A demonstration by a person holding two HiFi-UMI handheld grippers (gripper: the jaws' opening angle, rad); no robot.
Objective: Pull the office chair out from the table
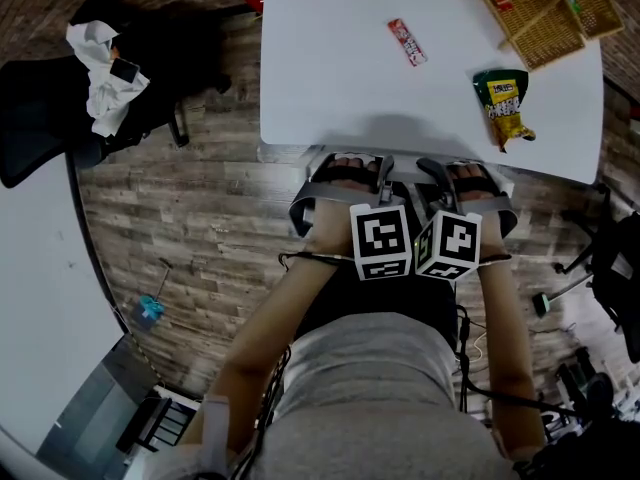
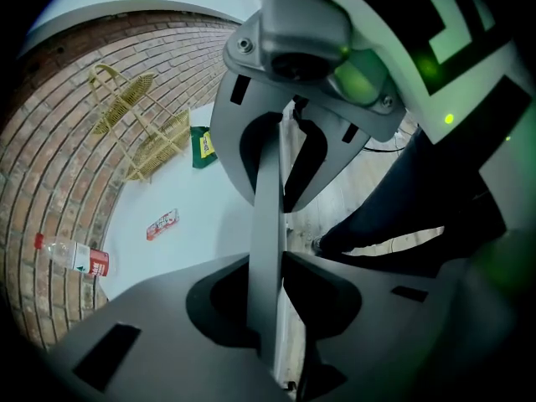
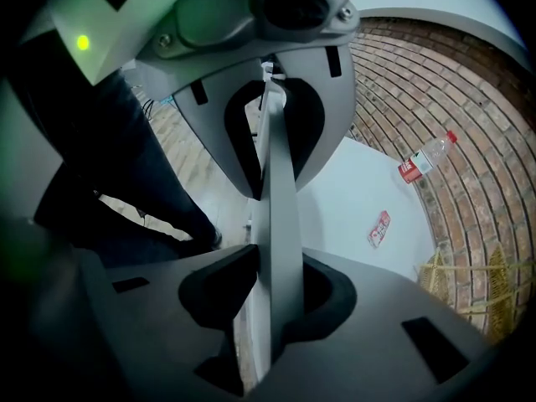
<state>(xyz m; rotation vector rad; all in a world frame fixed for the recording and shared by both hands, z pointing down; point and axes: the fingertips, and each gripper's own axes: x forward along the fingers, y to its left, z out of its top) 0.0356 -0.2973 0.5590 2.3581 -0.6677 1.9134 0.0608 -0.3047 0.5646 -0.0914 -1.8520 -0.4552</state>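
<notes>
The office chair (image 1: 303, 208) is tucked against the near edge of the white table (image 1: 330, 78); its grey back frame shows just below the tabletop, straight ahead of me. My left gripper (image 1: 352, 171) and right gripper (image 1: 468, 178) point steeply down onto the top of the chair back, side by side. In the left gripper view the thin grey rim (image 2: 266, 199) runs between the jaws, and the left gripper (image 2: 270, 258) is shut on it. The right gripper view shows the same rim (image 3: 279, 174) pinched by the right gripper (image 3: 280, 266). The seat is hidden under the table.
On the table lie a red snack packet (image 1: 407, 42), a green snack bag (image 1: 505, 105) and a wicker basket (image 1: 545, 8); a water bottle (image 3: 425, 157) lies farther back. A black chair with white cloth (image 1: 60, 108) stands left. Another chair base (image 1: 600, 258) is right.
</notes>
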